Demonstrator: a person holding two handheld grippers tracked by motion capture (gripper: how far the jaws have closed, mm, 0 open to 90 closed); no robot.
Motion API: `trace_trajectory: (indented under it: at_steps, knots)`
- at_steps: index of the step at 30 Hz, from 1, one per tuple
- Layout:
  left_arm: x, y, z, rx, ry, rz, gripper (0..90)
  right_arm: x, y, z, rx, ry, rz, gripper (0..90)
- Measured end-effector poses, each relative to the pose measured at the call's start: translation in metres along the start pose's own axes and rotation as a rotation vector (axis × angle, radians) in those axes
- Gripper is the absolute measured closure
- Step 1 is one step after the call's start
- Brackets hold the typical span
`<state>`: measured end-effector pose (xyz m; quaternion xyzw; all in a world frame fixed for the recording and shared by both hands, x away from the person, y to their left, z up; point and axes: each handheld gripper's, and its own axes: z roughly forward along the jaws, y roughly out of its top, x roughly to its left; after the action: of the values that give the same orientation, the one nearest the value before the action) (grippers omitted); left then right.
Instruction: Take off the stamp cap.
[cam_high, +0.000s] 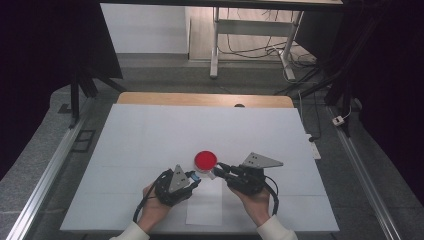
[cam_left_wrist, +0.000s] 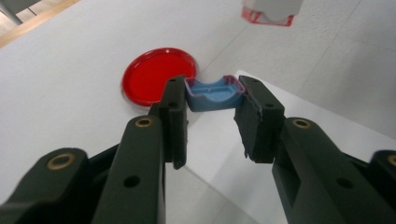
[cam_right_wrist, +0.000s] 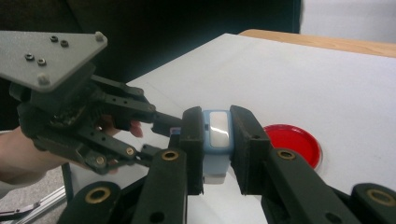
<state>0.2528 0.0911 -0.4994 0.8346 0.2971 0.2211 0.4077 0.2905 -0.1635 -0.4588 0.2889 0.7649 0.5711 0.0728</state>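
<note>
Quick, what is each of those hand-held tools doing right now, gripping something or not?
Left tool: closed on a small blue plastic tray-like piece.
Right tool: closed on a pale blue and white block.

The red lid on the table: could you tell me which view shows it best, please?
The left gripper view: the red lid lies whole just beyond the jaws. The high view shows it small; in the right gripper view a jaw hides part of it.

Both hands enter at lower centre of the high view; left tongs and right tongs clamped, tips nearly meeting.
</note>
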Motion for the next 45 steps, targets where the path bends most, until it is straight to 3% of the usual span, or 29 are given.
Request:
trace_trajectory:
  at_steps: [23, 39, 45]
  knots:
    - [0.036, -0.031, -0.046, -0.011, 0.040, -0.083, 64.6, -0.007, -0.002, -0.003, 0.005, -0.027, -0.003, 75.7]
    - [0.056, -0.073, -0.085, -0.010, 0.103, -0.185, 64.5, -0.009, -0.004, 0.000, 0.022, -0.039, -0.018, 75.7]
    - [0.059, -0.079, -0.092, -0.013, 0.113, -0.199, 64.5, -0.010, -0.006, 0.002, 0.031, -0.045, -0.032, 75.7]
